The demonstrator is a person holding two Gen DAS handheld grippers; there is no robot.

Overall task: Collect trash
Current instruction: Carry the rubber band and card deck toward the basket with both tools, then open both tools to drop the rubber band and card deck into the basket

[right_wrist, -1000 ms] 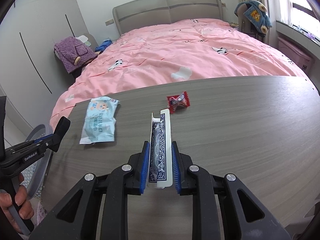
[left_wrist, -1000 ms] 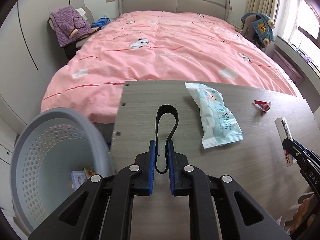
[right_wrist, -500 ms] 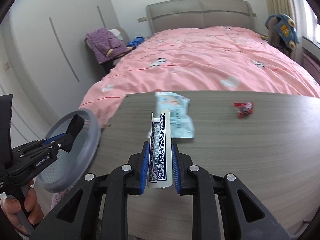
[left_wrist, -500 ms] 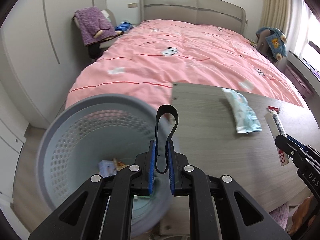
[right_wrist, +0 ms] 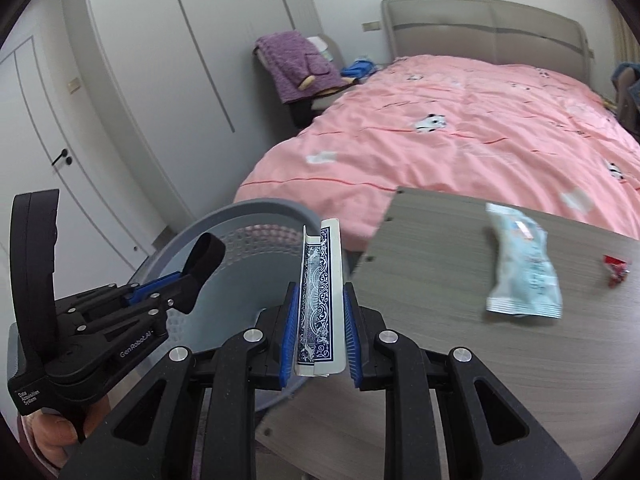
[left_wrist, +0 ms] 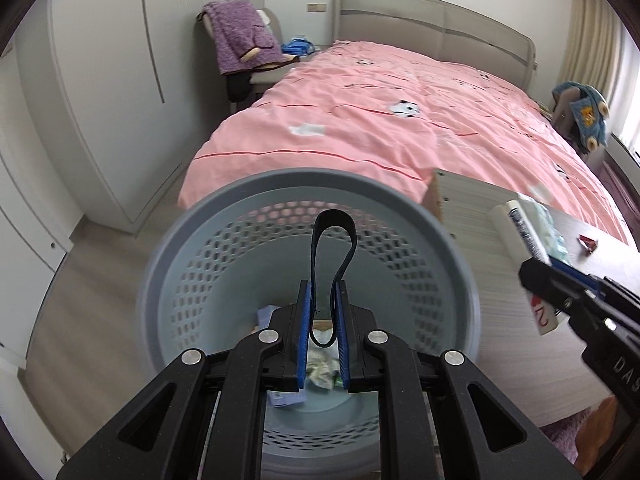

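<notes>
Clenched between the blue ribbed pads of the left tool (left_wrist: 322,304) is one black band (left_wrist: 333,248), a flat rubbery strip bent into a tall loop, and it is held directly above one round grey bin (left_wrist: 192,248) whose plastic wall is pierced with rows of small holes. Crumpled papers and wrappers (left_wrist: 320,372) are seen at the bin's bottom. The left tool is pointed steeply downward into the bin's mouth. One card box (right_wrist: 320,300), thin cardboard printed with a blue ornate pattern and its white flap open, is gripped upright in the right tool (right_wrist: 320,320), which is held over the bench's (right_wrist: 460,340) left edge, just beside the bin's rim. The bench top is matte wood-grain grey. Two items are left on it: one pale blue crinkled packet (right_wrist: 524,268) near the far edge, and one small red wrapper (right_wrist: 615,270) to its right.
</notes>
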